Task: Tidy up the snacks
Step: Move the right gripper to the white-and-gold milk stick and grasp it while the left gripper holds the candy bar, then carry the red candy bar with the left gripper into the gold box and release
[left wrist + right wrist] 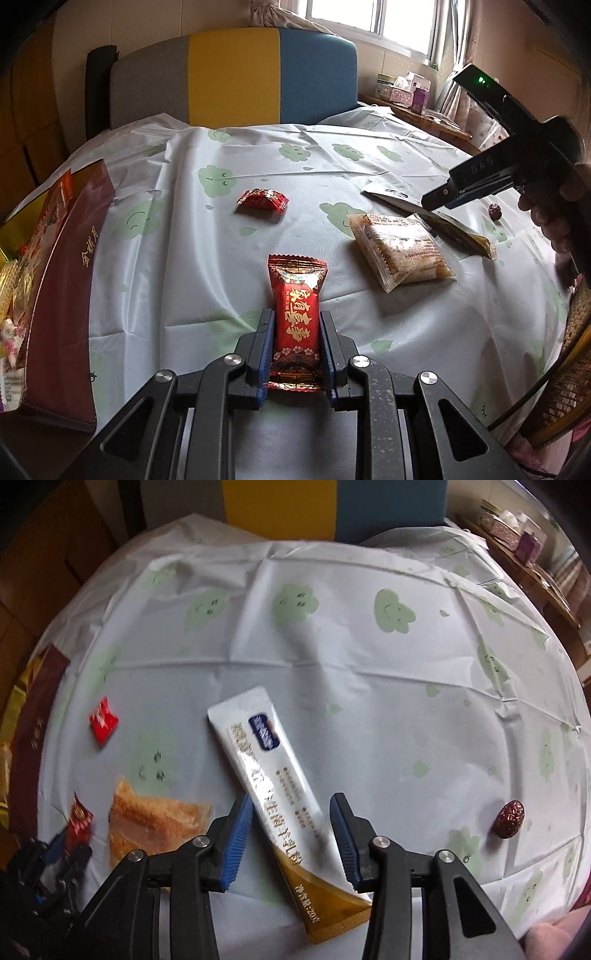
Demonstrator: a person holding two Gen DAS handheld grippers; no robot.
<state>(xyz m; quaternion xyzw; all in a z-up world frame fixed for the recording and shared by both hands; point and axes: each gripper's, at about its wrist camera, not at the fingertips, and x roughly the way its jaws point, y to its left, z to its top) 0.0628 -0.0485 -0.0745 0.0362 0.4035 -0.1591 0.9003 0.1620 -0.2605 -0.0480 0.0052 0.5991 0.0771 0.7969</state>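
Snacks lie loose on the cloud-print tablecloth (258,155). Left gripper (296,341) is clamped on a red packet (295,321). Right gripper (291,843) straddles a white-and-gold sachet (273,790), fingers seemingly apart; skewed, it could twist free on closing.

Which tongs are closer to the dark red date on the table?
Right. The right tongs straddle the white stick sachet near the date; the left tongs grip a red packet farther off.
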